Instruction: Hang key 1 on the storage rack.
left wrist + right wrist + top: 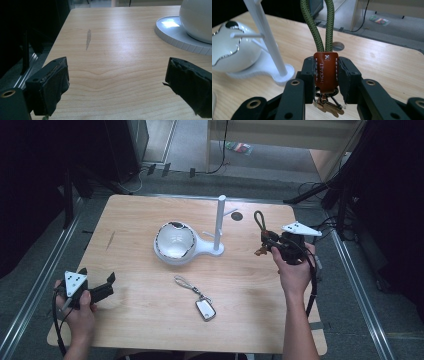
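Observation:
My right gripper [326, 72] [268, 243] is shut on the brown leather tab of a keychain [325, 71] with a green cord loop [320, 27] [259, 221] standing up above the jaws; keys hang below the tab. It is held above the table's right side, right of a white stand with a post and pegs [220, 222] [265, 35]. A white bowl-shaped dish [174, 242] [232, 47] [197, 20] sits on the stand's base. My left gripper [102, 287] [117, 85] rests open at the near left, nothing between its jaws.
A second keychain with a thin loop and a pale rectangular fob [205, 308] lies on the wooden table [130, 220] near the front middle. A round cable hole [237, 216] is at the back. Metal rails run along both table sides.

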{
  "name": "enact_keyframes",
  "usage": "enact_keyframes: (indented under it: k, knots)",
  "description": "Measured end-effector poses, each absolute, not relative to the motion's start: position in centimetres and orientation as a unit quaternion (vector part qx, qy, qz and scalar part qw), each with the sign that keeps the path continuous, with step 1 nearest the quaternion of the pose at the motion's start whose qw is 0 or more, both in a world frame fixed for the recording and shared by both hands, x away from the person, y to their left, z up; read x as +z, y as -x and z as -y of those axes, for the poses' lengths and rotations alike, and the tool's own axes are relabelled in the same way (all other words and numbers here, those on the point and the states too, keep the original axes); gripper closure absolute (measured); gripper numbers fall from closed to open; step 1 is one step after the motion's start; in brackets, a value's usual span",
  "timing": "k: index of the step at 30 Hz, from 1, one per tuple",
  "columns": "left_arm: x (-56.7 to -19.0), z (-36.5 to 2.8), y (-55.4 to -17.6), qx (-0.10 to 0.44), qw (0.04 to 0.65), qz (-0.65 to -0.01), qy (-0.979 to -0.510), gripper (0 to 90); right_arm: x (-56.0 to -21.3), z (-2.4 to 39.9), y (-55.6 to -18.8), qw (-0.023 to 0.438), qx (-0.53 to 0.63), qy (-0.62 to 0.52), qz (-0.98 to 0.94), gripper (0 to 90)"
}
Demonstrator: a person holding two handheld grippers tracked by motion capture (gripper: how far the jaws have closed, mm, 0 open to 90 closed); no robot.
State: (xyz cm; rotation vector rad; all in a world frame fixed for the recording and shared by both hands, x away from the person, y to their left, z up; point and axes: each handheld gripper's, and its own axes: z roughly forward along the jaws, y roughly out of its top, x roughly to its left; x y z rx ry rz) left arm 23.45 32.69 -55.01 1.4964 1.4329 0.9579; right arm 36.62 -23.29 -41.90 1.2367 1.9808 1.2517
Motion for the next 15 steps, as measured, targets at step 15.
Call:
enact_keyframes:
  k: [15]
  knots:
    - [-55.0, -32.5, -23.5, 0.390, 0.412, -0.566, -0.598, 4.0, -40.4, 24.7, -35.8, 0.209, 0.536, -0.470, -0.670, 69.1]
